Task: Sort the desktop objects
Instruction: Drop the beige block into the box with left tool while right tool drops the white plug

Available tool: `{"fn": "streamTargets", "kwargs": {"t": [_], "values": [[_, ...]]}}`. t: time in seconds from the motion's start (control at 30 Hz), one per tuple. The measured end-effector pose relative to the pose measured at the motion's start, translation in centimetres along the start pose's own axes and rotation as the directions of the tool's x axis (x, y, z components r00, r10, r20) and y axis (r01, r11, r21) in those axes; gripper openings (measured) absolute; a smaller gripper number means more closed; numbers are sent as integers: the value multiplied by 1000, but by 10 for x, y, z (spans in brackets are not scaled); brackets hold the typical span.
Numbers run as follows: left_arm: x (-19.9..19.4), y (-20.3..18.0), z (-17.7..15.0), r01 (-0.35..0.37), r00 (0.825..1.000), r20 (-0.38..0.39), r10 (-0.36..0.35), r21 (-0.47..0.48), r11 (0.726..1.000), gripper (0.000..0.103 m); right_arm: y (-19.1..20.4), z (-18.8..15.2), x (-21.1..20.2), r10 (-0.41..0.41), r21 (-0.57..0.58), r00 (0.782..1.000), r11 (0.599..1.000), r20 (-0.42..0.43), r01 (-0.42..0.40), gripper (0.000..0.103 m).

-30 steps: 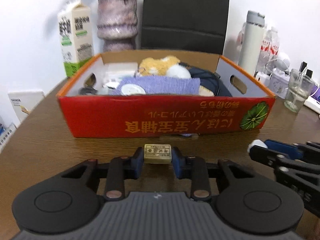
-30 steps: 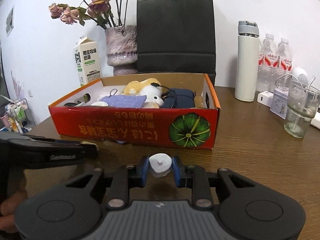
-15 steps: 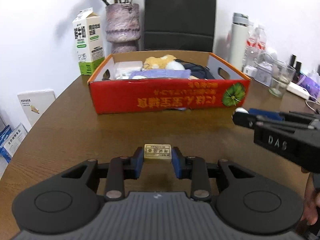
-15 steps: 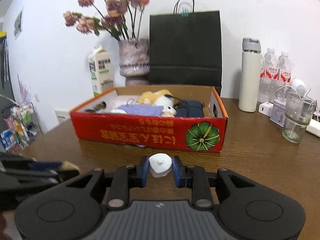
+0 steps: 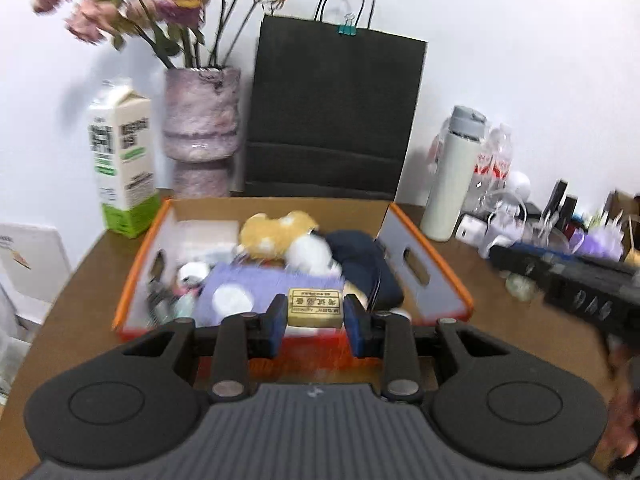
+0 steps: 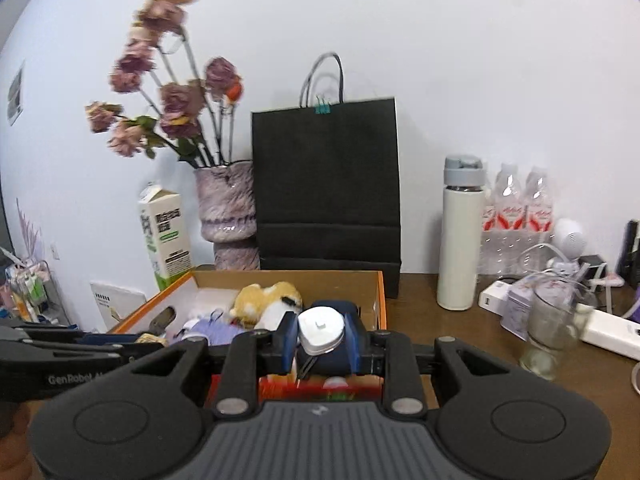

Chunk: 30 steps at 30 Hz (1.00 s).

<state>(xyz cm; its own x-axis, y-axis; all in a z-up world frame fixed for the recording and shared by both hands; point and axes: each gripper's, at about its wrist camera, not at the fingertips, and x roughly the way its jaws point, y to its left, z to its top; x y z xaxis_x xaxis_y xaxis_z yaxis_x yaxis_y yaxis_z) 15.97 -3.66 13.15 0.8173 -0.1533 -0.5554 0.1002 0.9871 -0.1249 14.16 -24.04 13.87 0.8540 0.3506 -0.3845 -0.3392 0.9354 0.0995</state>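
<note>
Both hands have risen over the last second: the red box, seen side-on from the wooden table before, now shows its inside from above. On the left, the left gripper keeps its narrow jaws pinched on the yellowish eraser, now held over the box's near wall. Further right, the right gripper stays clamped on the small white plug-like piece, also above the box. Both items look ready to be released inside.

Black ribbed tool bodies, blue pads, silver screws, white lettering.
</note>
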Motion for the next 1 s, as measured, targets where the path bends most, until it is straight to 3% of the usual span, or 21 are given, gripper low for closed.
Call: {"fn": "streamTargets", "kwargs": {"t": [0.17, 0.3, 0.5, 0.7, 0.77, 0.83, 0.97, 1.0], "values": [[57, 7, 54, -14, 999, -44, 13, -12, 1000, 31, -26, 33, 80, 40, 92, 989, 995, -145, -27, 24], [103, 9, 73, -54, 995, -84, 57, 41, 998, 31, -38, 46, 135, 19, 145, 976, 989, -216, 13, 24], [169, 30, 77, -86, 970, -222, 95, 51, 995, 31, -31, 55, 211, -110, 22, 949, 992, -295, 122, 24], [199, 43, 70, -82, 952, -290, 96, 59, 995, 32, -20, 50, 257, -155, -73, 923, 988, -352, 138, 27], [202, 45, 70, -76, 953, -290, 87, 49, 996, 38, -19, 51, 255, -151, -75, 931, 988, -331, 134, 42], [200, 48, 71, -81, 956, -281, 85, 28, 996, 55, -18, 53, 251, -151, -77, 937, 988, -315, 134, 47], [188, 46, 81, -72, 960, -269, 78, 31, 997, 64, -18, 61, 237, -134, -82, 942, 990, -308, 114, 55], [181, 45, 83, -77, 963, -254, 85, 41, 996, 72, -19, 63, 233, -126, -78, 943, 991, -309, 107, 57]]}}
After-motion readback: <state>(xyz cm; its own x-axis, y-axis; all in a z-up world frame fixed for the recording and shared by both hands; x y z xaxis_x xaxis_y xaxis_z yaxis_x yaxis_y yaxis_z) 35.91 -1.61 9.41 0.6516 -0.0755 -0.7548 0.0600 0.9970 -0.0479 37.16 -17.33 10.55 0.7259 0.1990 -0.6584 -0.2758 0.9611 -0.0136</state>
